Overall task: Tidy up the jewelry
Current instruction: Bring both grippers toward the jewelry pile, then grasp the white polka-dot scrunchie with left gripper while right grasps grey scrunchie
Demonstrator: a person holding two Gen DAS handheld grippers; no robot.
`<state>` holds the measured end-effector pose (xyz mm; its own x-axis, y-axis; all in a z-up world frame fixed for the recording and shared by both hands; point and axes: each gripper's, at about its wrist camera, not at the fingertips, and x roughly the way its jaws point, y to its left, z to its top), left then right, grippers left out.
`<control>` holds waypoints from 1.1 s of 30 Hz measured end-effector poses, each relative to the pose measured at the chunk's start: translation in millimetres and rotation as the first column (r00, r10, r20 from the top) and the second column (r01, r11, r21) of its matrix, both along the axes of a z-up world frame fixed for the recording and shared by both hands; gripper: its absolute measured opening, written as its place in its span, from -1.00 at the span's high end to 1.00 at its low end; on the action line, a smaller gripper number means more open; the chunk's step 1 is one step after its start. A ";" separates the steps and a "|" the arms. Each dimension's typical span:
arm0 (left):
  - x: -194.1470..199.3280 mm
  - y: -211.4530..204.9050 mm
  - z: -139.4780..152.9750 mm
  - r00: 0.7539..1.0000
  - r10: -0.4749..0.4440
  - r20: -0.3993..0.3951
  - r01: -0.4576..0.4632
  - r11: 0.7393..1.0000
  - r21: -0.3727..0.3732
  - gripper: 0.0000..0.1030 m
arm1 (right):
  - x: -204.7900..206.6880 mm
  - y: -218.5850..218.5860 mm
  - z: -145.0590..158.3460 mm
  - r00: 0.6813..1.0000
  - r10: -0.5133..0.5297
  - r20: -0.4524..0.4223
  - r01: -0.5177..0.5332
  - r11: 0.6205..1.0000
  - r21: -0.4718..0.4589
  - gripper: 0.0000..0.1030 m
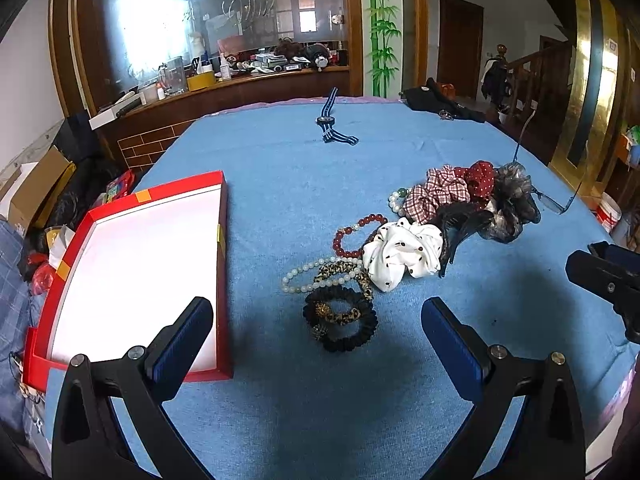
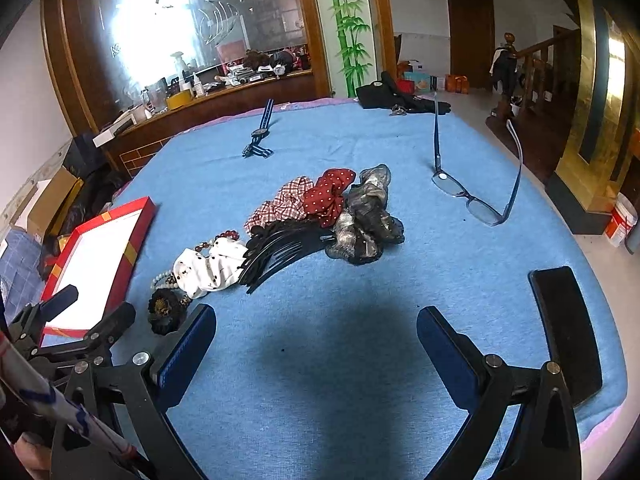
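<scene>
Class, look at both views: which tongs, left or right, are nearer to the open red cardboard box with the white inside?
Left. The left tongs hover beside the red cardboard box; the right tongs are farther off, beyond the accessory pile.

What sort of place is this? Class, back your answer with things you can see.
Probably a lived-in home: a table under a blue woven cloth, a cluttered wooden counter beneath a large wall mirror, and a wooden staircase railing near a brown door.
</scene>
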<state>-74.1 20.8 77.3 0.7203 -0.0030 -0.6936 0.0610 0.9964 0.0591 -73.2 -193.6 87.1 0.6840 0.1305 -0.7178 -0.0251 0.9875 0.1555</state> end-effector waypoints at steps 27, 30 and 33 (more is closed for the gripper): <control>13.0 -11.9 -12.6 0.999 -0.025 -0.045 0.026 0.999 0.022 -1.00 | 14.6 -12.8 -12.5 0.999 -0.007 -0.042 0.008 0.999 0.034 -0.94; 17.0 -13.8 -13.9 0.998 -0.028 -0.053 0.029 0.999 0.028 -1.00 | 17.0 -14.8 -13.1 0.999 -0.008 -0.044 0.010 0.999 0.033 -0.93; 19.5 -15.7 -14.7 0.998 -0.030 -0.058 0.032 0.999 0.031 -1.00 | 19.8 -18.1 -13.4 0.999 -0.014 -0.048 0.015 0.999 0.037 -0.91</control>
